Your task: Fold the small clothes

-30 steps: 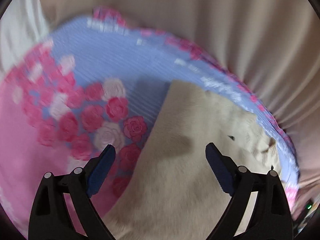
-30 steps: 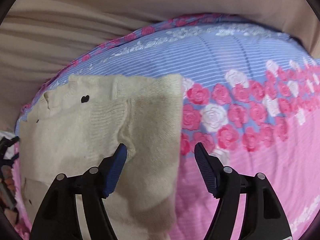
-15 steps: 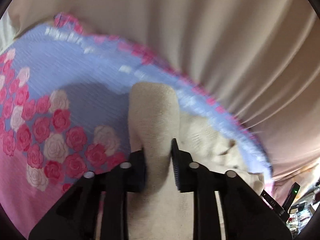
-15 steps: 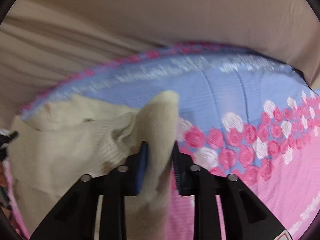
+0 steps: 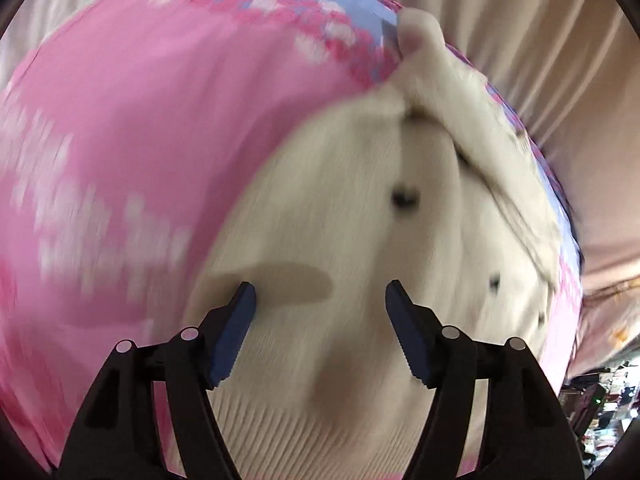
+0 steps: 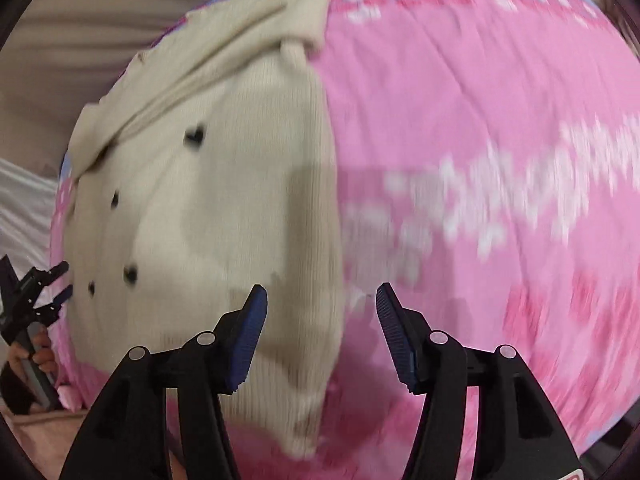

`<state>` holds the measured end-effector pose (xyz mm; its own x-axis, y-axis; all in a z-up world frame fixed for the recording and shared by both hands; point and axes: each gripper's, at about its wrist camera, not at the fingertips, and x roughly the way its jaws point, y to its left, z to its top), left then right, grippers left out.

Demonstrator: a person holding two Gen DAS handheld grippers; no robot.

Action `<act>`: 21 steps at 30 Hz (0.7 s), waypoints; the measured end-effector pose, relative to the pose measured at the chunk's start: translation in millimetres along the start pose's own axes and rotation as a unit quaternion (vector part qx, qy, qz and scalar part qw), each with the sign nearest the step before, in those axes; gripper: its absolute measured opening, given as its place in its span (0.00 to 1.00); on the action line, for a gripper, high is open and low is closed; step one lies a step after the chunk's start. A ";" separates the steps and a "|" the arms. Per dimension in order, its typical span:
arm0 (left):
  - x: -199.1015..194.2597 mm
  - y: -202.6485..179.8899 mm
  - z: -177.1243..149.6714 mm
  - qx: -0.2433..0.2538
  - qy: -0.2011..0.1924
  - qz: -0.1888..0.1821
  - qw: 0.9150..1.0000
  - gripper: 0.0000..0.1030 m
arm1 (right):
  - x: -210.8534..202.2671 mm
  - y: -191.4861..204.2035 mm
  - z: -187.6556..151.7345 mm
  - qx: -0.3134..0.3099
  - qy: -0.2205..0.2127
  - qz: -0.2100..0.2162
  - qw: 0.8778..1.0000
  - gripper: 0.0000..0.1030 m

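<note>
A small cream knit cardigan (image 5: 360, 240) with dark heart-shaped buttons lies on the pink and blue floral bedspread (image 5: 140, 120). One sleeve is folded across its top. My left gripper (image 5: 320, 312) is open and empty just above the cardigan's lower part. In the right wrist view the cardigan (image 6: 208, 200) fills the left half. My right gripper (image 6: 318, 312) is open and empty over the cardigan's right edge, where it meets the bedspread (image 6: 480, 120). The left gripper also shows in the right wrist view (image 6: 52, 280) at the far left, held by a hand.
Beige curtain folds (image 5: 540, 40) hang behind the bed. They also show in the right wrist view (image 6: 80, 20). Cluttered items (image 5: 600, 400) sit beyond the bed's right edge.
Both grippers were shut on the cardigan's sleeve fabric half a second ago. Both have let go and opened. The views have swung down toward the cardigan's body, with the sleeve now lying folded.
</note>
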<state>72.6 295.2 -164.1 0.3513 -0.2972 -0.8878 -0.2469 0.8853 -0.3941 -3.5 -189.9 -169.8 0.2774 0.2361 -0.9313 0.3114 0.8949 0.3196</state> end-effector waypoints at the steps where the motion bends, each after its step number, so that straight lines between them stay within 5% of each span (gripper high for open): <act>1: -5.4 0.5 -13.7 0.010 -0.003 0.002 1.000 0.63 | 2.2 0.2 -13.1 -0.001 0.009 0.003 1.000 0.55; 3: -8.7 0.3 -33.7 0.023 0.011 0.004 1.000 0.64 | 5.9 4.3 -29.2 -0.013 0.012 0.001 1.000 0.63; 8: -13.4 0.7 -56.8 0.013 0.026 -0.034 0.999 0.72 | 9.9 25.8 -47.2 -0.060 0.001 0.005 0.998 0.63; 10: -15.3 4.9 -56.9 -0.015 0.026 -0.046 0.998 0.70 | 10.1 29.4 -45.7 -0.065 -0.005 0.002 0.998 0.46; 11: -17.2 11.3 -58.0 -0.029 0.025 -0.047 0.998 0.64 | 10.0 30.1 -44.8 -0.065 -0.004 0.006 0.998 0.22; 12: -20.1 18.4 -59.1 -0.048 0.021 -0.042 0.998 0.56 | 9.4 29.7 -44.8 -0.061 0.000 0.005 0.998 0.19; 15: -30.0 34.7 -56.5 -0.094 -0.010 -0.028 0.995 0.59 | 8.6 20.9 -46.6 -0.050 -0.001 0.020 0.999 0.22; 21: -26.9 22.1 -57.3 -0.007 -0.013 0.027 1.000 0.62 | 2.9 23.6 -67.9 -0.061 0.007 0.037 0.997 0.39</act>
<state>5.9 302.3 -162.5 0.3610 -0.2393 -0.9013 -0.2789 0.8946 -0.3492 -57.1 -142.4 -176.8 0.2819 0.3080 -0.9087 0.1765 0.9143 0.3646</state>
